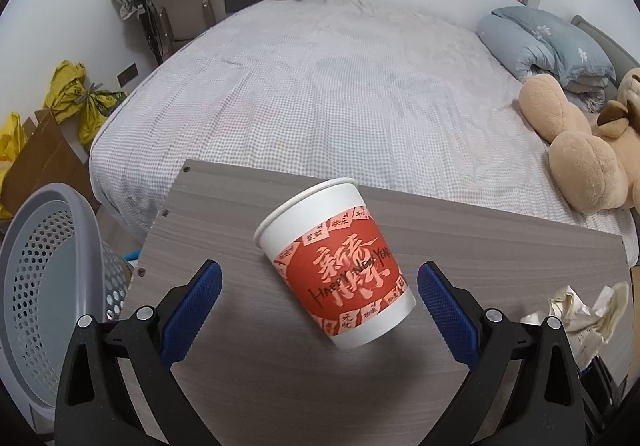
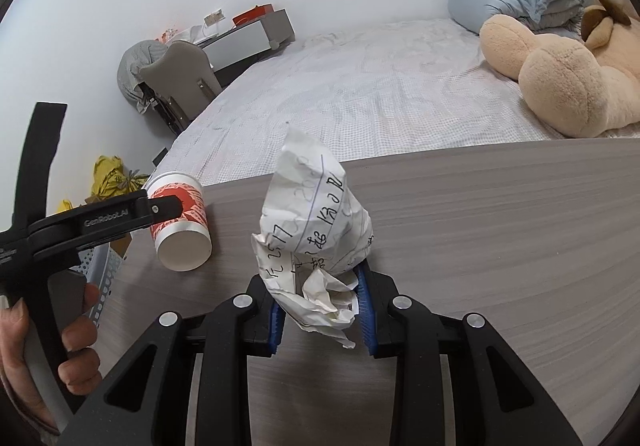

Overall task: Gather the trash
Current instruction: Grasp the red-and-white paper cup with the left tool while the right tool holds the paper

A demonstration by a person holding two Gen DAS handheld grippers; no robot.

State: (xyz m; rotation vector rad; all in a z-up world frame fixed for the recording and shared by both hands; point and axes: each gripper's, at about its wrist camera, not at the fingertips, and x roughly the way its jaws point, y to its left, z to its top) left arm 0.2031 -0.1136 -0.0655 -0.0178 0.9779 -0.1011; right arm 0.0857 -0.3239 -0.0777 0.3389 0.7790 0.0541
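The left gripper (image 1: pixel 320 286) gapes wide around a tipped paper cup (image 1: pixel 336 266), untouched. The right gripper (image 2: pixel 320 310) pinches crumpled, handwritten paper (image 2: pixel 316 238) above the wood-grain table (image 2: pixel 500 246).

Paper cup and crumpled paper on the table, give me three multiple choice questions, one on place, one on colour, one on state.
1. Where is the perforated grey bin?
A. On the bed
B. Off the table's left edge
C. Beside the teddy bear

2. What colour is the paper cup's printed band?
A. Red
B. Green
C. Blue

3. What is the right gripper doing?
A. Open and empty
B. Shut on the crumpled paper
C. Shut on the cup

Answers:
1 B, the bin stands past the table's left edge.
2 A, a red band wraps the white cup.
3 B, its blue pads pinch the paper, while the left gripper is open around the cup.
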